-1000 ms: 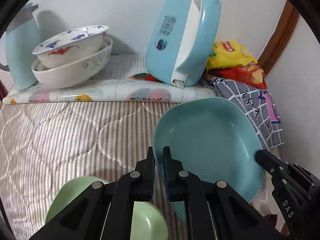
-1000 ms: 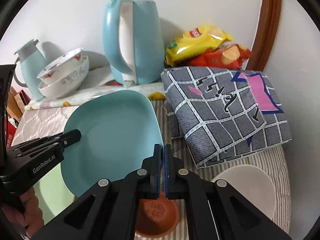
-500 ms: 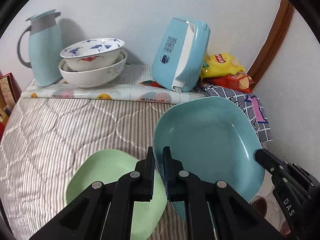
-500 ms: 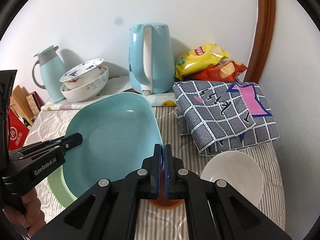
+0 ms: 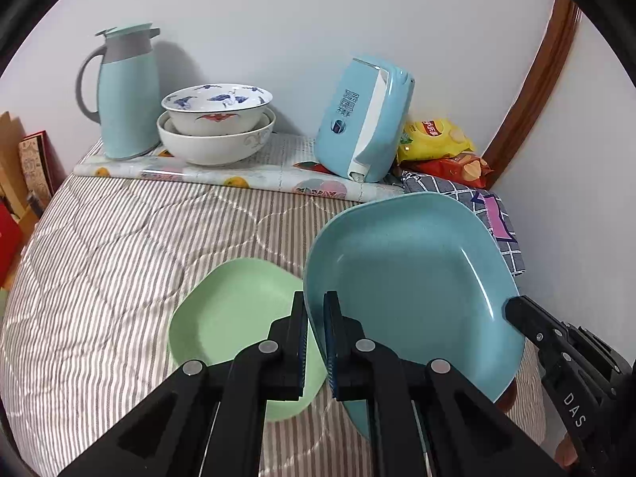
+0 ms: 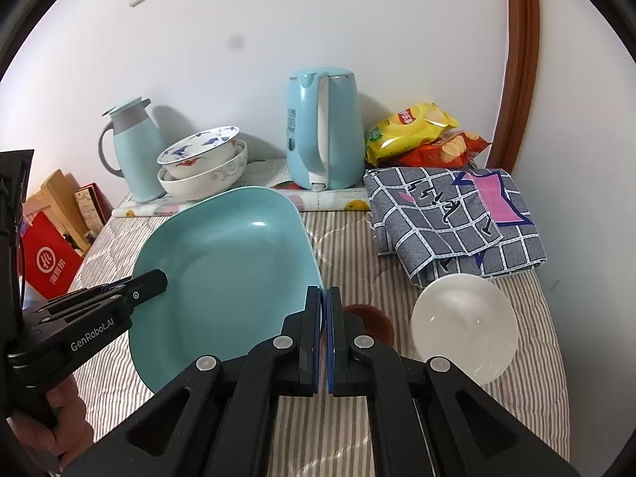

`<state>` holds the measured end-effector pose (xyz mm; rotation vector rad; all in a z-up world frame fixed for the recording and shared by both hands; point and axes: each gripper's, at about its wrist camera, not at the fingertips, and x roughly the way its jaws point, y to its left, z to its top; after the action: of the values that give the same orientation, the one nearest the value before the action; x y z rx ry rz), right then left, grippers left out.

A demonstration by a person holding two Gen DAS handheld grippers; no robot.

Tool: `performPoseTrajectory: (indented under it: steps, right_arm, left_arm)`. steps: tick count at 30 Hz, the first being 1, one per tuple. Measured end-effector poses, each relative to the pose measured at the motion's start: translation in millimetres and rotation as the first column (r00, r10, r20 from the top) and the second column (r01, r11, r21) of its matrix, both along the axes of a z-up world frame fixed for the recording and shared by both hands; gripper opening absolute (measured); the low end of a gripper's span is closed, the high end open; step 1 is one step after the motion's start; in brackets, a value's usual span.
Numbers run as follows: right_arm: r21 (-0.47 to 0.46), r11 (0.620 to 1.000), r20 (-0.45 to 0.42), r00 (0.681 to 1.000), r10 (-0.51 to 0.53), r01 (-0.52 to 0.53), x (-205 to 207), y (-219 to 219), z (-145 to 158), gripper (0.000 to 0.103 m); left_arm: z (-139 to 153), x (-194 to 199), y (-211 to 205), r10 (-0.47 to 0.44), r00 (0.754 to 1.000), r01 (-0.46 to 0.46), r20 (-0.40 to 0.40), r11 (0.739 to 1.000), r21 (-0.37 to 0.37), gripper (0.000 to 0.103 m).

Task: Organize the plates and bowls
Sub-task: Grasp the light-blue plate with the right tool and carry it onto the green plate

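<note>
A large blue square plate (image 5: 413, 278) hangs in the air, held at two rims. My left gripper (image 5: 315, 310) is shut on its left rim. My right gripper (image 6: 325, 302) is shut on its right rim, and the plate also fills the middle of the right wrist view (image 6: 230, 274). A green plate (image 5: 234, 318) lies on the striped cloth under and left of the blue one. A small brown bowl (image 6: 369, 320) and a white bowl (image 6: 463, 326) sit on the cloth to the right. Two stacked patterned bowls (image 5: 216, 127) stand at the back.
A blue kettle (image 6: 324, 127) and a teal thermos jug (image 5: 125, 91) stand at the back by the wall. A folded checked cloth (image 6: 457, 214) and snack bags (image 6: 421, 131) lie at the back right. A red box (image 6: 47, 266) stands off the left edge.
Both grippers have risen and pulled back with the blue plate held between them. More of the green plate, the white bowl and the back wall now shows.
</note>
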<state>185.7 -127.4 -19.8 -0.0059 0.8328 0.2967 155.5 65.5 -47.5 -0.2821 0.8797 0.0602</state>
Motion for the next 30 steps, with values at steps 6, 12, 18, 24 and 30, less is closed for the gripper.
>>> performPoseTrajectory:
  steps: [6,12,18,24,30]
  right_arm:
    - [-0.003,1.0,0.011,1.0,0.018,-0.018,-18,7,3,0.003]
    - [0.003,0.999,0.014,0.999,0.037,-0.037,-29,15,4,0.003]
    - [-0.006,0.998,0.007,0.998,0.055,-0.055,-36,26,2,0.003]
    - [-0.015,0.998,0.006,0.998,0.063,-0.063,-42,37,-2,0.002]
    - [-0.019,0.998,-0.018,0.998,0.067,-0.068,-42,49,-11,0.003]
  left_arm:
    - [0,-19,8,0.022,1.0,-0.022,0.005,1.0,-0.019,0.008]
    - [0,-34,15,0.042,0.999,-0.042,0.007,0.999,-0.019,0.009]
    - [-5,-43,28,0.061,0.998,-0.061,0.003,0.997,-0.039,0.009]
    - [-13,-48,41,0.069,0.998,-0.07,-0.008,0.996,-0.057,0.009]
    - [-21,-50,54,0.077,0.997,-0.078,-0.02,0.995,-0.067,0.009]
